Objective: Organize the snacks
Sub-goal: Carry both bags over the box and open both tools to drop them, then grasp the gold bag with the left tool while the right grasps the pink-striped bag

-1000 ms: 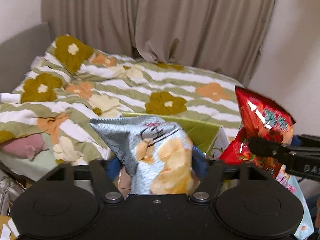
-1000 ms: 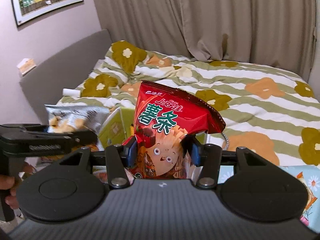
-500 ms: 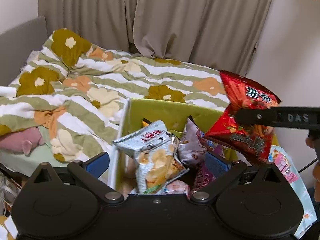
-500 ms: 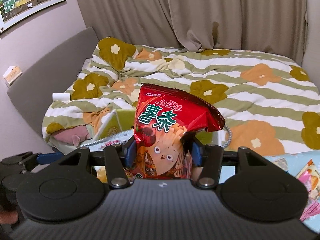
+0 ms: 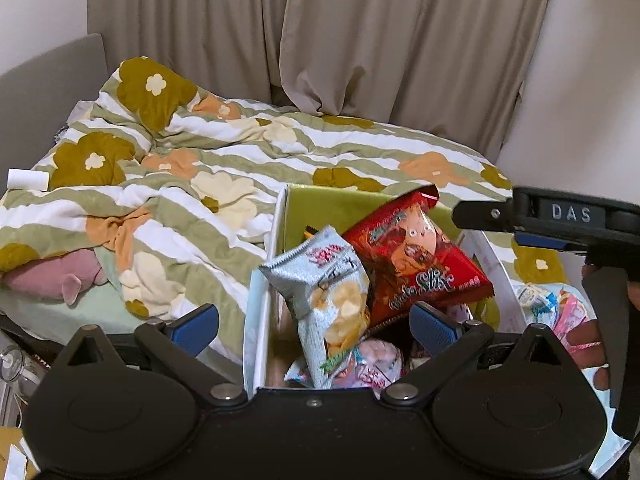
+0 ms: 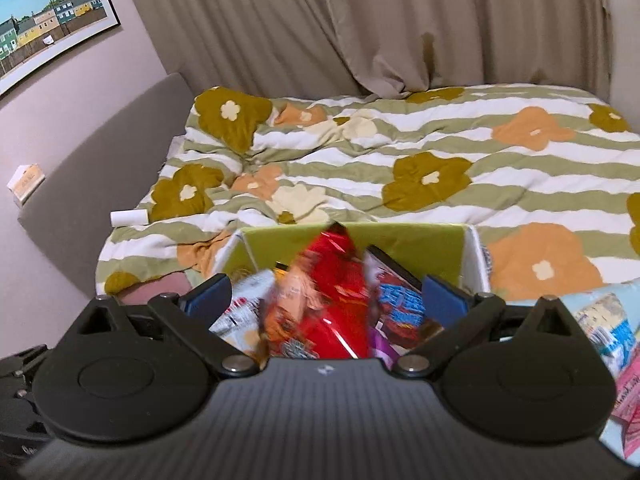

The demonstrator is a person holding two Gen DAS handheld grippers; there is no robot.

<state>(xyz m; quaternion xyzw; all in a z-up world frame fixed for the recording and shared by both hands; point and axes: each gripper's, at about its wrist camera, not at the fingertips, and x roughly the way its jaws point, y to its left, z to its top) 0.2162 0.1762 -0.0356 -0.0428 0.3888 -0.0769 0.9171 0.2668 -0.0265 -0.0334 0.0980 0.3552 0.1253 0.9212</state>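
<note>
Both my tongs gape wide, gripping nothing: left gripper (image 5: 314, 322) released; right gripper (image 6: 326, 294) just opened, crinkly red snack bag (image 6: 332, 300) blurred between its pads above the green-lined cardboard box (image 6: 420, 244).

One green-lined box (image 5: 344, 204). One silver chip bag (image 5: 324, 280), one red snack bag (image 5: 416, 256), one blue-purple packet (image 6: 400, 304) inside. Two tools: left tool (image 5: 314, 322), right tool (image 6: 326, 298). One bed (image 5: 240, 160).

Dim warm light, fisheye edges, red bag (image 6: 332, 300) blurred.
</note>
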